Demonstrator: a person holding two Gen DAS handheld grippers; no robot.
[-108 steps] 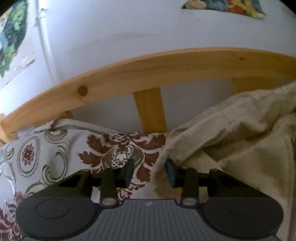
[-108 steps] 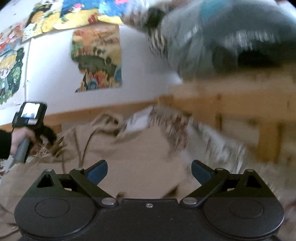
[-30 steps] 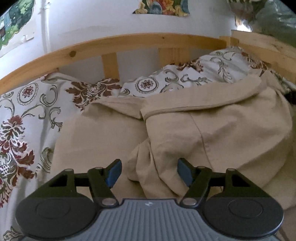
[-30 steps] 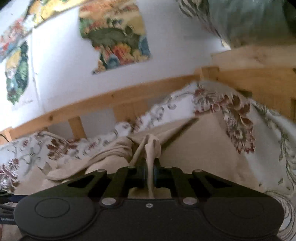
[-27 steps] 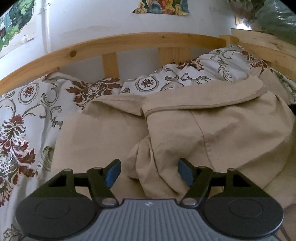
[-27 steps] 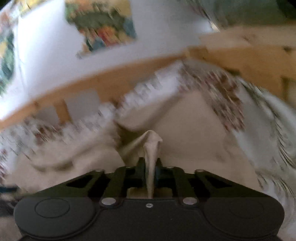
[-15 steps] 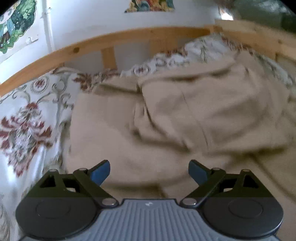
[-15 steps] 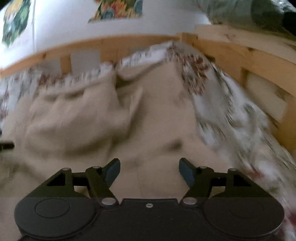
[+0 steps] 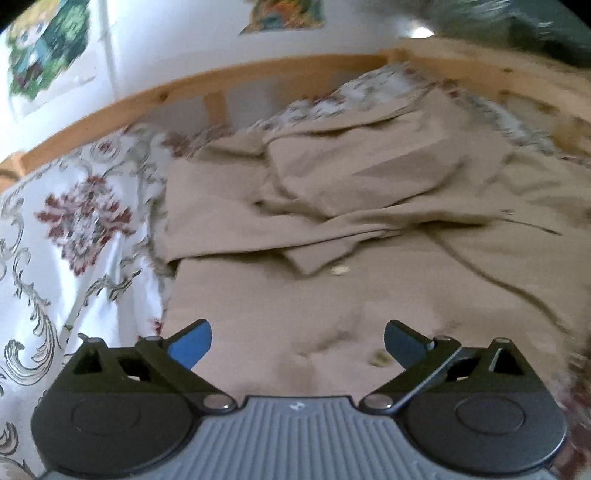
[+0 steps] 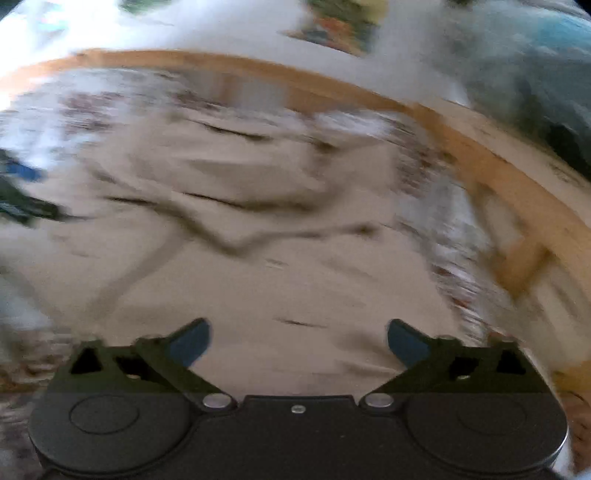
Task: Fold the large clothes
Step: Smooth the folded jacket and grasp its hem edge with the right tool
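A large beige garment (image 9: 332,236) lies spread on the bed, with a folded-over bunch of cloth (image 9: 354,173) at its far end. It also shows, blurred, in the right wrist view (image 10: 258,236). My left gripper (image 9: 297,341) is open and empty, held above the near flat part of the garment. My right gripper (image 10: 297,339) is open and empty above the same cloth. The left gripper shows as a dark blur at the left edge of the right wrist view (image 10: 18,199).
A floral white bedcover (image 9: 66,236) lies under the garment and fills the left side. A wooden bed rail (image 9: 221,81) runs along the far side and bends round the right (image 10: 517,206). Posters (image 9: 284,14) hang on the white wall.
My right gripper has let go of the beige cloth and opened wide. Both grippers have pulled back toward the near end of the garment. The left gripper has opened wider.
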